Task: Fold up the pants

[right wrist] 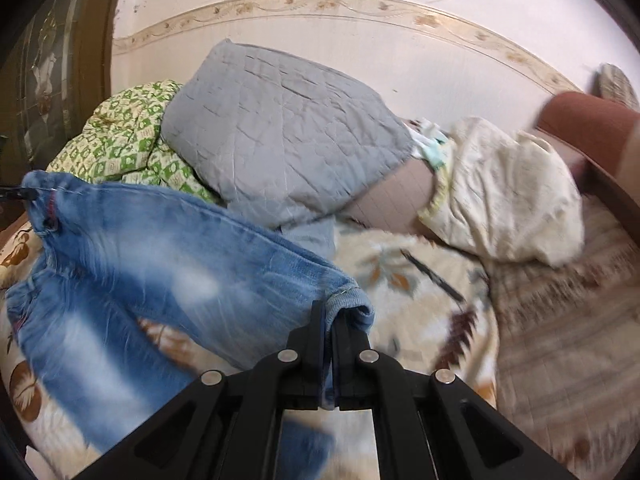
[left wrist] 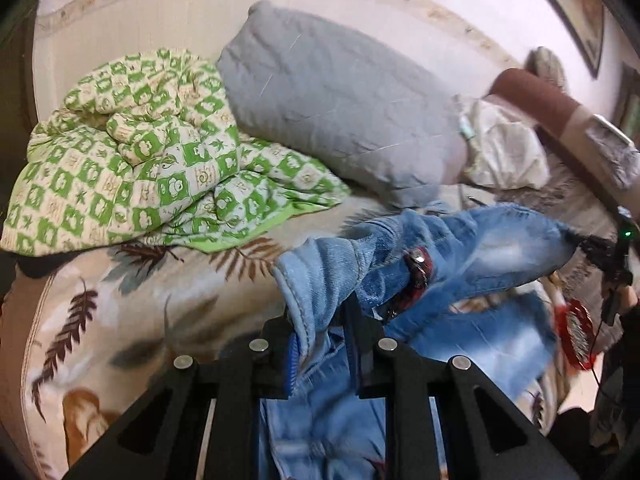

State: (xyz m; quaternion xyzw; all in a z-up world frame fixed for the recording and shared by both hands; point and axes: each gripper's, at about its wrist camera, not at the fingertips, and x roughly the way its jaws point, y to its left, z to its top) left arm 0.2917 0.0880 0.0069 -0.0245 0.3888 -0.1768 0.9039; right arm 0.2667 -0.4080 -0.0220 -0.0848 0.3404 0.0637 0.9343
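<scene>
The blue jeans (left wrist: pixel 472 248) are being held above the leaf-patterned bedspread (left wrist: pixel 120 304), stretched between both claws. The left gripper (left wrist: pixel 320 320) is closed on a hemmed edge; only the left view is showing a red patch (left wrist: pixel 418 276) there. The right gripper (right wrist: pixel 329 320) is pinched tight on another hem, and the grey pillow (right wrist: pixel 280 136) is seen behind. Blur is hiding fine detail.

Home bedroom: bed (left wrist: pixel 120 320), pillow (left wrist: pixel 340 100), quilt (left wrist: pixel 132 152).
</scene>
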